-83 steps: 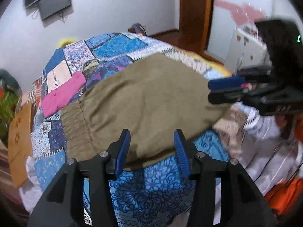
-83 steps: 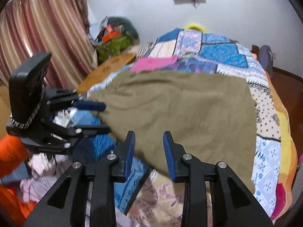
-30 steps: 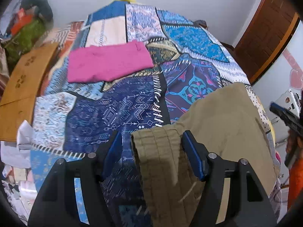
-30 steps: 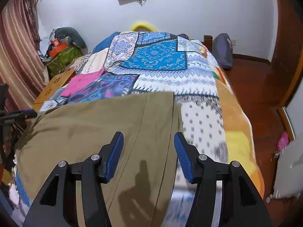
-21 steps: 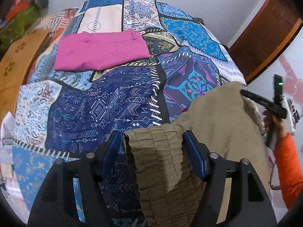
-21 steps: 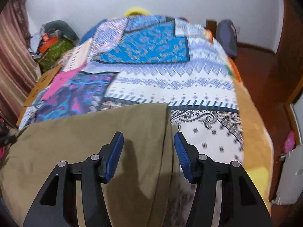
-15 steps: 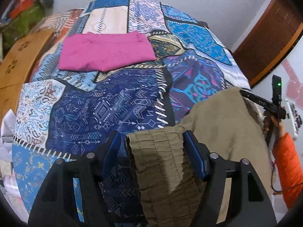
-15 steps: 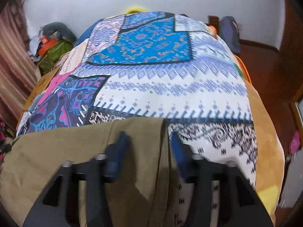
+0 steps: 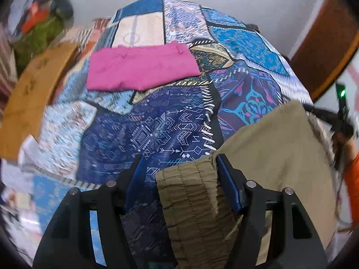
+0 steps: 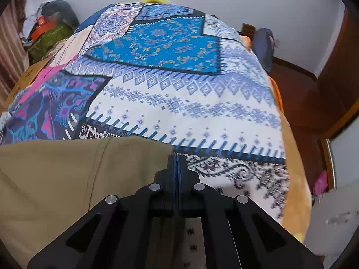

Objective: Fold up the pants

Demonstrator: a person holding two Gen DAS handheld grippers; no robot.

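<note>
— What's the biggest thing on my feeds?

— The bed (image 10: 197,103), under a patchwork cover of blue, white and purple panels. It fills both wrist views.

— And the pants?

— The pants (image 9: 276,157) are olive-tan, lying across the near part of the bed. On my left view the gathered waistband sits between the fingers and the rest of the cloth runs off to the right. On my right view they spread left from a corner edge at the claw.

— Anything else on the bed?

— A pink cloth (image 9: 141,68), flat and farther back, well apart from the pants. A brown board (image 9: 33,87) lies along the left side.

— My left claw?

— The left claw (image 9: 182,179) is spread wide, the waistband between its blue pads; the right pad touches the cloth, the left pad stands clear of it.

— My right claw?

— The right claw (image 10: 177,159) is pressed together at the pants' corner; I take it as pinching the edge there, though the cloth between the pads is hidden.
</note>
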